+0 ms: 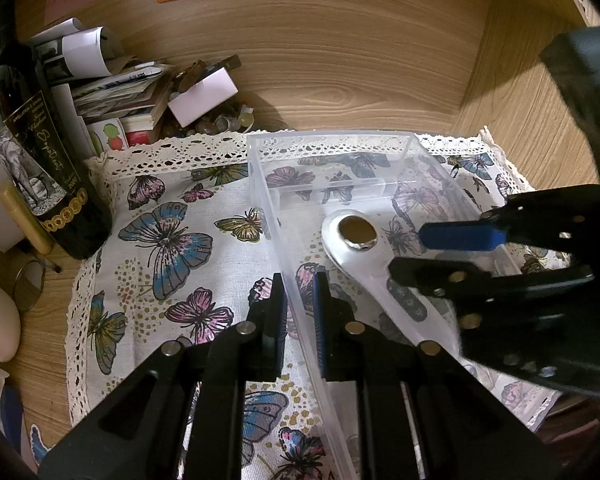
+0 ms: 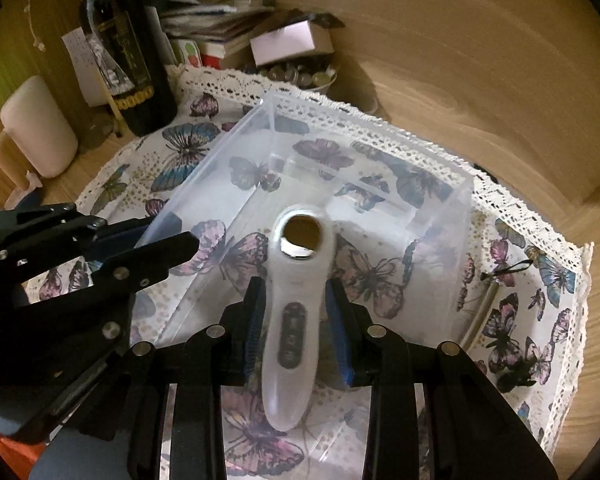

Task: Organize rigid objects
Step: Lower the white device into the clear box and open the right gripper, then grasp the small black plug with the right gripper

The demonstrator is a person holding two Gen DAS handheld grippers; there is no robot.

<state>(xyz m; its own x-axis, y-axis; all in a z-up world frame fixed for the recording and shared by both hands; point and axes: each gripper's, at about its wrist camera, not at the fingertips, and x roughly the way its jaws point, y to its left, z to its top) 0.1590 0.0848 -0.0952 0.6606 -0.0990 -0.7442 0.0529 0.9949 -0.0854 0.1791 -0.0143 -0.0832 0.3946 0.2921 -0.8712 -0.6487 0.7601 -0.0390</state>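
Note:
A clear plastic box (image 1: 260,168) (image 2: 452,216) stands on a butterfly-print cloth (image 1: 172,240) (image 2: 540,320). A white handheld device (image 1: 364,256) (image 2: 292,320) with a round metal head lies inside the box. My left gripper (image 1: 300,292) (image 2: 164,240) is shut on the box's left wall, one finger inside and one outside. My right gripper (image 2: 294,300) (image 1: 432,252) is over the box with its fingers on either side of the device's handle; a small gap shows on each side, so it looks open.
A dark wine bottle (image 1: 32,152) (image 2: 128,48), a cream mug (image 2: 36,128), a stack of books and papers (image 1: 116,88) and a small bowl of beads (image 2: 300,74) crowd the back left. Wooden walls (image 1: 340,60) enclose the back and right.

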